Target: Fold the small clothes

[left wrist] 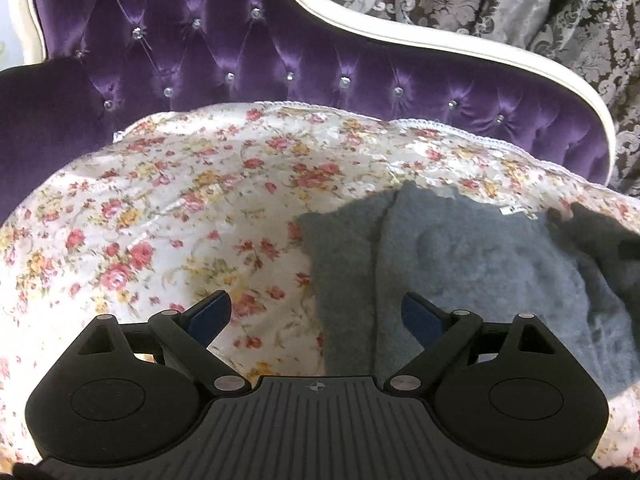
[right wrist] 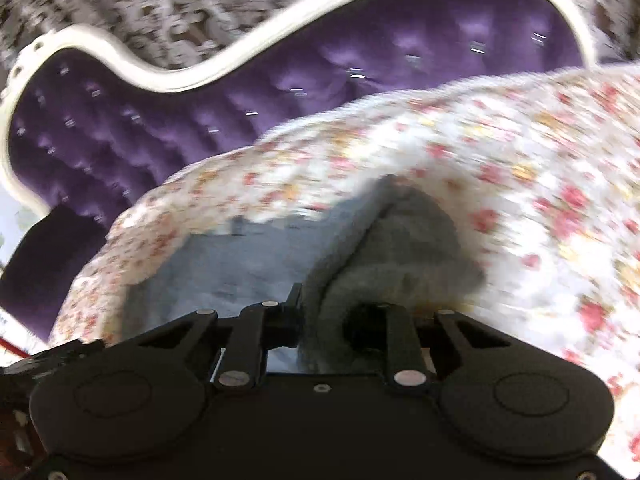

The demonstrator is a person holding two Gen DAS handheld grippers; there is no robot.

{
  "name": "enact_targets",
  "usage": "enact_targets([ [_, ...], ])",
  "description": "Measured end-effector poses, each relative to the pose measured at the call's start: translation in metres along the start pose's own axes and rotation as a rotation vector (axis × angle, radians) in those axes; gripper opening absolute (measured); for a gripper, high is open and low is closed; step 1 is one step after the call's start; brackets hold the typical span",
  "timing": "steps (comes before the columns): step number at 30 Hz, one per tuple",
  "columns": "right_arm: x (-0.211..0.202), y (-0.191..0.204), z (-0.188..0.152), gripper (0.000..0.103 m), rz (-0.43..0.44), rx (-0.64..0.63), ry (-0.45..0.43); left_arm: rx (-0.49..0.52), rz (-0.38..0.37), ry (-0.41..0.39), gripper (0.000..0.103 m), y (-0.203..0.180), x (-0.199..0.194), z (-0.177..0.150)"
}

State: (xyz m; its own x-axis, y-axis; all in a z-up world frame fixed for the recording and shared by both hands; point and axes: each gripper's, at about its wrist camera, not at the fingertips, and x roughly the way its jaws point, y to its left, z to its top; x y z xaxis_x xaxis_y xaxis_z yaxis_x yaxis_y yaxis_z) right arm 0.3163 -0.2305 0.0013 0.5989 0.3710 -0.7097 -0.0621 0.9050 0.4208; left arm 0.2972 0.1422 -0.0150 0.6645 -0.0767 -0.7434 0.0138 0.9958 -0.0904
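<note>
On the floral bedspread [left wrist: 168, 208], before a purple tufted headboard [left wrist: 224, 52], lies one fuzzy grey garment [left wrist: 460, 256], right of centre in the left view. The left claw [left wrist: 316, 312] hangs over its left edge, tilted down, jaws spread wide and empty. The right claw [right wrist: 332, 312], also tilted down, is clenched on a bunched fold of the garment [right wrist: 360, 248]; that view is blurred.

From my seat I can read no words or numbers in either view. The only sign is a small round crosshair emblem [left wrist: 315, 387] moulded on the ribbed black body of the left gripper [left wrist: 316, 312]. A small white tag [left wrist: 516, 211] sits at the far edge of the grey fleece garment [left wrist: 460, 256], but its print is too small to read.
</note>
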Motion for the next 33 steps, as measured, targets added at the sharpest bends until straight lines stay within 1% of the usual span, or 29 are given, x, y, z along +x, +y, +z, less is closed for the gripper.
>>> enact_targets([
  [3, 0.012, 0.033, 0.011, 0.032, 0.054, -0.029, 0.003, -0.039, -0.014, -0.008, 0.093, 0.009, -0.003, 0.005],
  [7, 0.04, 0.08, 0.018, 0.031, 0.117, -0.08, 0.032, -0.083, -0.039, -0.013, 0.093, 0.023, -0.007, 0.009],
  [9, 0.058, 0.103, 0.015, 0.029, 0.145, -0.099, 0.056, -0.096, -0.032, -0.014, 0.093, 0.03, -0.008, 0.01],
  [10, 0.065, 0.113, 0.012, 0.022, 0.161, -0.107, 0.068, -0.106, -0.027, -0.014, 0.093, 0.034, -0.007, 0.011],
  [13, 0.085, 0.142, 0.001, 0.014, 0.214, -0.134, 0.103, -0.145, -0.024, -0.009, 0.093, 0.046, -0.005, 0.013],
  [17, 0.106, 0.174, -0.012, 0.015, 0.246, -0.178, 0.147, -0.194, -0.037, 0.003, 0.093, 0.06, -0.004, 0.013],
  [19, 0.107, 0.18, -0.014, 0.022, 0.263, -0.177, 0.142, -0.213, -0.046, 0.002, 0.093, 0.065, -0.004, 0.012],
  [21, 0.097, 0.181, -0.015, 0.024, 0.251, -0.198, 0.1, -0.225, -0.054, 0.002, 0.093, 0.068, -0.005, 0.011],
  [22, 0.091, 0.181, -0.015, 0.029, 0.24, -0.219, 0.078, -0.23, -0.059, 0.001, 0.093, 0.069, -0.005, 0.011],
  [23, 0.081, 0.179, -0.016, 0.043, 0.224, -0.248, 0.05, -0.233, -0.063, -0.001, 0.093, 0.069, -0.005, 0.011],
  [24, 0.071, 0.176, -0.018, 0.051, 0.206, -0.278, 0.021, -0.234, -0.067, -0.003, 0.093, 0.069, -0.006, 0.011],
  [25, 0.061, 0.174, -0.02, 0.071, 0.184, -0.302, -0.006, -0.234, -0.071, -0.003, 0.093, 0.068, -0.006, 0.01],
  [26, 0.051, 0.17, -0.024, 0.087, 0.161, -0.326, -0.035, -0.232, -0.078, -0.002, 0.093, 0.066, -0.006, 0.01],
  [27, 0.04, 0.165, -0.028, 0.088, 0.145, -0.348, -0.065, -0.227, -0.085, -0.002, 0.093, 0.064, -0.005, 0.01],
  [28, 0.03, 0.161, -0.034, 0.088, 0.129, -0.37, -0.091, -0.222, -0.092, -0.006, 0.093, 0.062, -0.006, 0.009],
  [29, 0.022, 0.16, -0.04, 0.091, 0.107, -0.397, -0.111, -0.214, -0.097, -0.01, 0.093, 0.06, -0.006, 0.008],
  [30, 0.013, 0.158, -0.048, 0.096, 0.069, -0.432, -0.136, -0.205, -0.102, -0.012, 0.093, 0.057, -0.006, 0.007],
  [31, 0.005, 0.157, -0.057, 0.103, 0.015, -0.468, -0.162, -0.193, -0.106, -0.016, 0.093, 0.054, -0.006, 0.006],
  [33, -0.008, 0.158, -0.076, 0.103, -0.075, -0.541, -0.209, -0.175, -0.116, -0.022, 0.093, 0.049, -0.006, 0.005],
])
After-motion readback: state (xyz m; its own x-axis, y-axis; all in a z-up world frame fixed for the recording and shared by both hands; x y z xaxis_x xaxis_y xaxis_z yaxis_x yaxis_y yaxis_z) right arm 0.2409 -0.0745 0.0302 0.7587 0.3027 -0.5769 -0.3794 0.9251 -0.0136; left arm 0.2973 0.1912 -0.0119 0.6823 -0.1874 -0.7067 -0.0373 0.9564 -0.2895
